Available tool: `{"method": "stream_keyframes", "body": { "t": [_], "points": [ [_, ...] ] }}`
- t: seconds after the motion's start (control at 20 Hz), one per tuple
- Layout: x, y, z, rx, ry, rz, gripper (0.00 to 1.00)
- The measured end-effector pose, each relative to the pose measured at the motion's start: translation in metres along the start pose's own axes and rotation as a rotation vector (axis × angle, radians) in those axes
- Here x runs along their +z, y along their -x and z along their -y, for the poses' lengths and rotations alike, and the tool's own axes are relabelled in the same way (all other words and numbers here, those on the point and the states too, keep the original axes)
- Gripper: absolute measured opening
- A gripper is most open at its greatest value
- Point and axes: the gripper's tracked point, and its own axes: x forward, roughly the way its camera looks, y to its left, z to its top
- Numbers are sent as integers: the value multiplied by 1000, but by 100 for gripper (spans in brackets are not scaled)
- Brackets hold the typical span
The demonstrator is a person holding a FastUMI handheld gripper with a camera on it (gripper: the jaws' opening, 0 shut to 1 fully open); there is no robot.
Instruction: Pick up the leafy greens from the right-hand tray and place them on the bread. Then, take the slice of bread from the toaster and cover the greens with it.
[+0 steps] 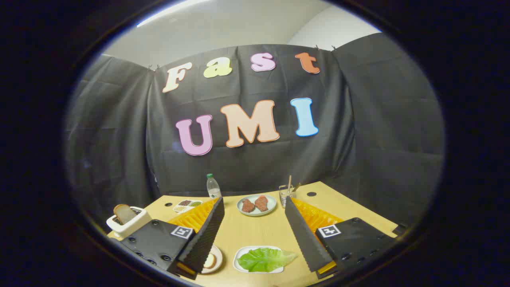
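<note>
The leafy greens (265, 259) lie flat on a small white tray (241, 252) on the wooden table, low between my two fingers. My gripper (255, 203) hangs open above the table with nothing between its fingers. A slice of bread (209, 261) rests on a small plate (218, 255) just left of the greens, partly hidden behind the left finger (207, 235). Off to the far left stands a white toaster (133, 225) with a second bread slice (124, 213) sticking up out of its slot.
Beyond the fingers a pale plate (257, 210) holds two pieces of meat. A plastic bottle (213, 186) and a divided dish of seasonings (187, 205) sit at the back left. A glass with sticks (287, 194) stands at the back right.
</note>
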Motion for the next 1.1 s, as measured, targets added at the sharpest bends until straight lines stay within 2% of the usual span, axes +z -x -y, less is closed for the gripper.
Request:
{"method": "stream_keyframes", "body": {
  "t": [0.4,1.1],
  "points": [
    [1,-1,3,0,4,-6,98],
    [-31,-20,35,0,64,-142,98]
  ]
}}
